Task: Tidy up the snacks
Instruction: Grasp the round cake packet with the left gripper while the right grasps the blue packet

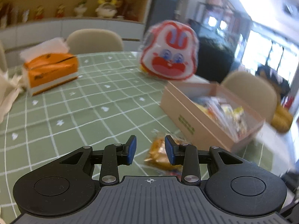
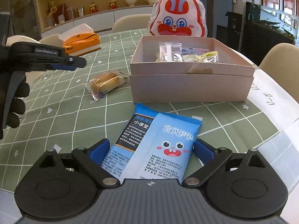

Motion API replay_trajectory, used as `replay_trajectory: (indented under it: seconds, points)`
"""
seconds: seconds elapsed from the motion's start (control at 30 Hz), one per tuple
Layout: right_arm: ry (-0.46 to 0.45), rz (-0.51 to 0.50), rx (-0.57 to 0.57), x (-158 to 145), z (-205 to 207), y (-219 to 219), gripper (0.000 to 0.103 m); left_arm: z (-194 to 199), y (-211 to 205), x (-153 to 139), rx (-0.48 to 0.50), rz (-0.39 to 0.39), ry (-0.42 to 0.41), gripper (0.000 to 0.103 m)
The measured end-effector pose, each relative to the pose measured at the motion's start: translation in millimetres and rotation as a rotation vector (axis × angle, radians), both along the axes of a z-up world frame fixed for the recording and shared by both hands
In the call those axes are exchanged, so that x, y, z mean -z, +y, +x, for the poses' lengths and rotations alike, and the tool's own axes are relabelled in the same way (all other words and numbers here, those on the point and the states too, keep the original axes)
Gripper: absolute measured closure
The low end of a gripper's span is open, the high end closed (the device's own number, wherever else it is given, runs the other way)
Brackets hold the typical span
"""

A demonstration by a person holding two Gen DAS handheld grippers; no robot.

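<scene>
My left gripper: jaws partly apart, empty, above wrapped cake snack on green tablecloth | my right gripper: jaws wide, flanking two blue packets, grip unclear | pink box holds snacks, rabbit bag behind it.

A round table under a green checked cloth with small white motifs fills the foreground. Beige upholstered chairs stand around it. Behind, a wooden wall shelf holds small figurines (their details too small to make out) above pale cabinets. Bright windows glare at the right, beside dark framed furniture.
</scene>
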State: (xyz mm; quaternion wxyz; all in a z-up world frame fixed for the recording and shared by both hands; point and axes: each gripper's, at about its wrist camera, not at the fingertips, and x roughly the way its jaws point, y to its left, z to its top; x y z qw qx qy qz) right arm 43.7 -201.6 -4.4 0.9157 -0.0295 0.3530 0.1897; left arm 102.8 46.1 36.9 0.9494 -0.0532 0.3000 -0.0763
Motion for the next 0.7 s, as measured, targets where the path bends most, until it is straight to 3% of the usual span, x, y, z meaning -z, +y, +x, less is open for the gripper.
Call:
replay_trajectory:
  seconds: [0.13,0.23,0.47,0.57,0.6,0.7]
  points:
    - [0.002,0.034,0.002,0.0,-0.8,-4.7,0.004,9.4,-35.9,11.8,0.062,0.155,0.028,0.064]
    - [0.005,0.073,0.005,-0.1,0.1,-10.5,0.004,13.7,-50.7,16.9,0.086,0.203,0.036,0.061]
    - [0.009,0.095,0.005,0.0,0.7,-12.6,0.004,14.4,-61.1,23.7,0.133,0.259,0.038,0.048]
    - [0.01,0.102,0.004,-0.2,1.5,-13.6,0.003,11.1,-66.9,27.4,0.208,0.29,0.026,0.031]
    - [0.011,0.102,0.004,-0.1,1.9,-13.5,0.003,9.8,-67.6,28.4,0.235,0.285,0.024,0.024]
    - [0.011,0.106,0.004,-0.1,2.3,-13.6,0.003,9.9,-60.2,26.3,0.242,0.228,0.015,0.024]
